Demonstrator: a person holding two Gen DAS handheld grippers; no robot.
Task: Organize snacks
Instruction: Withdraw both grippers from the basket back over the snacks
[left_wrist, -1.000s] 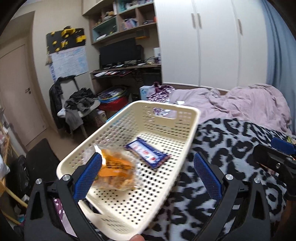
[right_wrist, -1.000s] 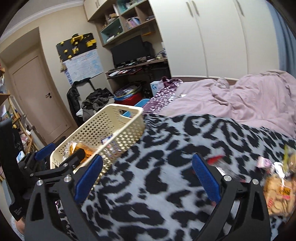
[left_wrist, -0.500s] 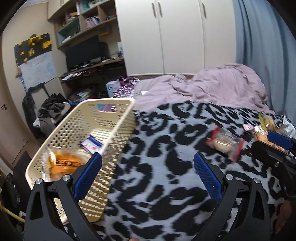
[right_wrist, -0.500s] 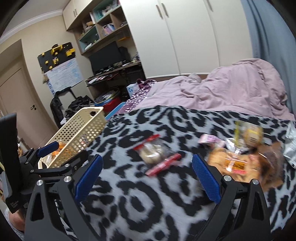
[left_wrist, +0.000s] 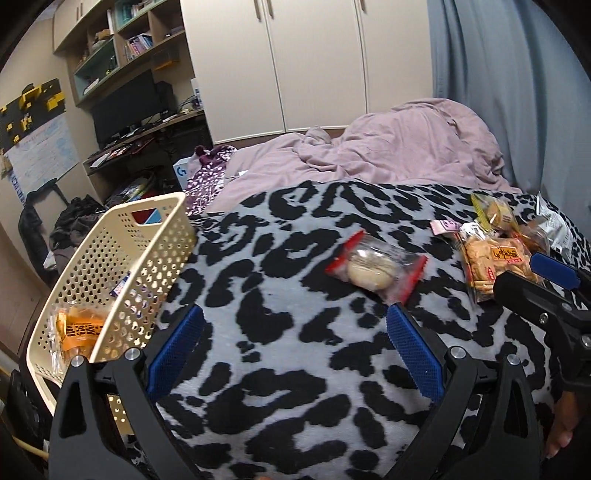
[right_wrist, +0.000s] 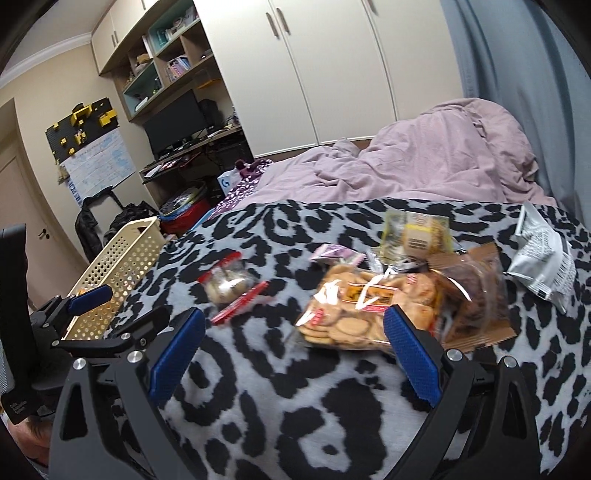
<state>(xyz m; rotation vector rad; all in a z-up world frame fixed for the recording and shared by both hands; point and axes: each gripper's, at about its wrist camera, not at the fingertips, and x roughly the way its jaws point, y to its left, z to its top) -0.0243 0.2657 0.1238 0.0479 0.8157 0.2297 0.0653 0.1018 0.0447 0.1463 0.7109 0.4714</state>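
Right wrist view: both claws, right (right_wrist: 293, 354) and left (left_wrist: 293, 354), gape wide, empty; cookie bag (right_wrist: 354, 306) near, basket (right_wrist: 122, 273) far left, blurry.

1. The blanket (left_wrist: 295, 350) is soft, fuzzy cloth with a matt look.
2. The basket (left_wrist: 147, 240) is smooth cream plastic with many holes.
3. The cracker bag (right_wrist: 354, 306) is clear, glossy plastic film.
4. The gripper pads (right_wrist: 410, 354) are blue with a rough, dotted texture.
5. The duvet (right_wrist: 424, 166) is wrinkled matt cloth.

The left gripper (left_wrist: 293, 349) hangs with its blue-padded jaws spread wide, holding nothing; the right gripper (right_wrist: 291, 350) is likewise wide apart and empty. Both point forward, side by side.
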